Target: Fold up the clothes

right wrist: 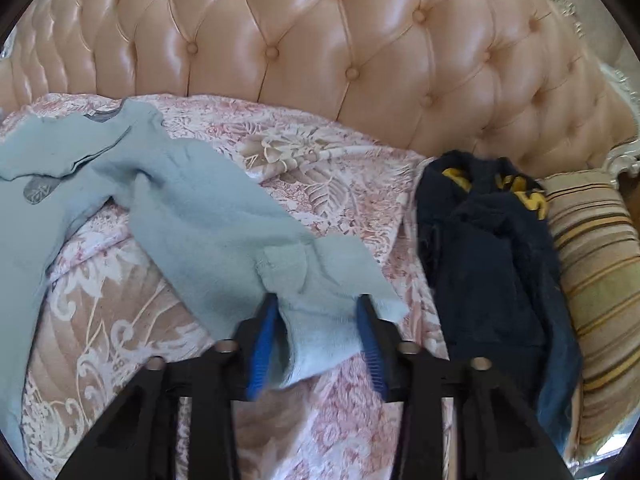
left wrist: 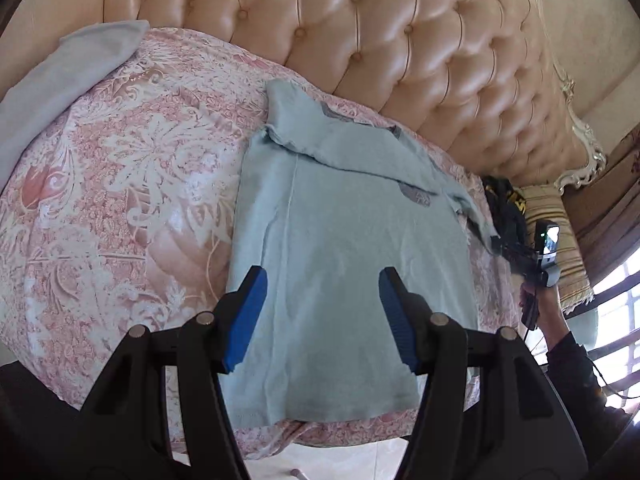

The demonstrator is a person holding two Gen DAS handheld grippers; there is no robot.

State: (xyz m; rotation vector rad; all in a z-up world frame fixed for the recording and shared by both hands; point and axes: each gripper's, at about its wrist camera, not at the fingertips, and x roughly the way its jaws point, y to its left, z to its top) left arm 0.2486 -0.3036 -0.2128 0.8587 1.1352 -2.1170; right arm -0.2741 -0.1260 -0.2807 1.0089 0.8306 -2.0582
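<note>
The light blue sweater (left wrist: pixel 344 240) lies face-down on the pink floral bedspread (left wrist: pixel 120 184), collar end toward the tufted headboard (left wrist: pixel 400 48) and hem toward the foot edge of the bed. One sleeve is folded diagonally across the upper back of the sweater; the other sleeve (right wrist: pixel 224 216) extends sideways off the body across the bedspread, away from the sweater's torso. The left gripper (left wrist: pixel 322 316) hangs above the lower half of the sweater with its blue pads (left wrist: pixel 248 320) parted to a medium gap; nothing lies between them and they touch no fabric. The right gripper (right wrist: pixel 316 332) sits at the cuff end of the extended sleeve. Its jaws stand at a narrow gap with the cuff bunched between the two blue pads, and the fabric rises and folds around them; whether the pads actually press the cloth cannot be told with certainty. In the left wrist view the right gripper appears at the far side of the sweater, held by a hand (left wrist: pixel 536 300) in a dark sleeve. A dark navy garment (right wrist: pixel 488 248) with yellow lettering lies crumpled beyond the sleeve cuff, apart from the sweater. A striped cushion (right wrist: pixel 596 288) rests just beside the navy garment. A grey folded cloth (left wrist: pixel 68 76) lies on the bedspread on the opposite side of the sweater, near the headboard
</note>
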